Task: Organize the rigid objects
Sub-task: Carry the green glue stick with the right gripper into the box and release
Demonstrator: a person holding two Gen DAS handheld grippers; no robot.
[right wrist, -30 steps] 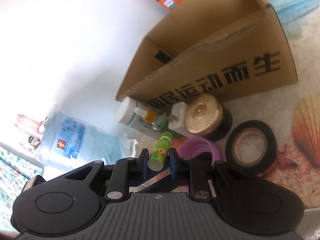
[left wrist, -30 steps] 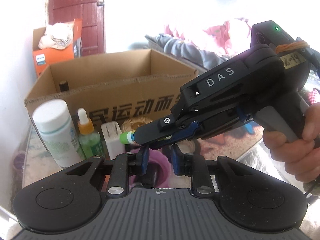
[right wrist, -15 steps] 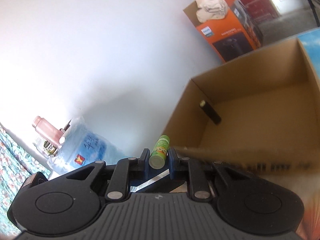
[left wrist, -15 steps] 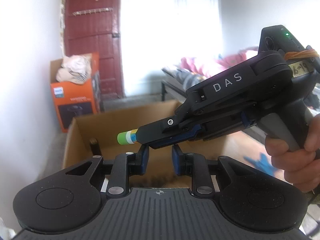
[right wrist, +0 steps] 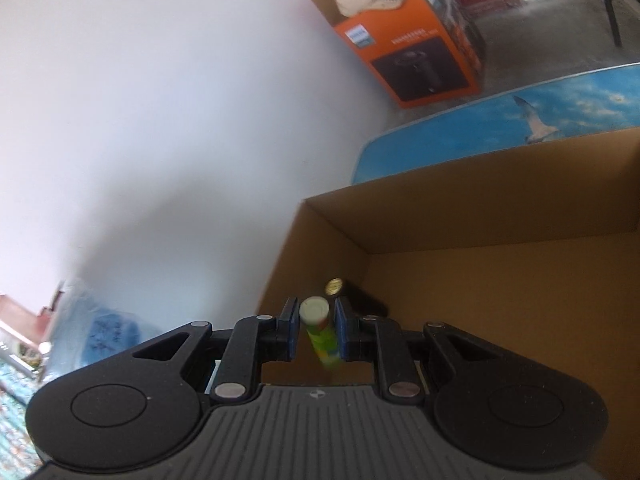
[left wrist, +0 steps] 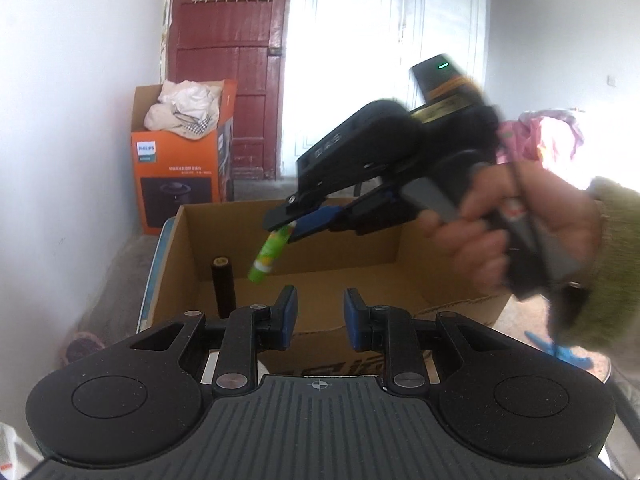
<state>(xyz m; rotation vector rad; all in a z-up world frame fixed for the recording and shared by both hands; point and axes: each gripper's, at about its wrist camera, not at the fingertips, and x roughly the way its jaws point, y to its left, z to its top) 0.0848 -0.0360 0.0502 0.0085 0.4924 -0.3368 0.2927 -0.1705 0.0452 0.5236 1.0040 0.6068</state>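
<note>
The left gripper (left wrist: 318,314) is sitting nearest in its own view, its blue pads standing only a narrow gap apart with nothing between them, hovering at the near wall of the cardboard box (left wrist: 440,276). Printed characters are showing on that wall just below the pads.

Beyond it, the right gripper (left wrist: 286,226) is reaching in from the right over the open box, gripped by a hand (left wrist: 500,236) in a green sleeve (left wrist: 612,264). It is pinching a green tube (left wrist: 268,254), which is hanging tilted from the fingertips, its lower end pointing down toward the box floor without touching it. In the right wrist view the same gripper (right wrist: 316,330) is nearly closed around the green tube (right wrist: 322,340); the right pad is pressing on it, while on the left I cannot tell whether the pad is touching. The tube's pale end cap is facing the camera.

Inside the box, a dark cylinder (left wrist: 222,286) with a gold end is leaning in the left corner, near the tube but apart from it.

The box is resting on a desk (right wrist: 500,128) covered with a blue sky-and-seagull print. Farther back, on the floor, an orange carton (left wrist: 176,168) stuffed with pale cloth is standing against the white wall, beside a dark red door (left wrist: 228,60).
</note>
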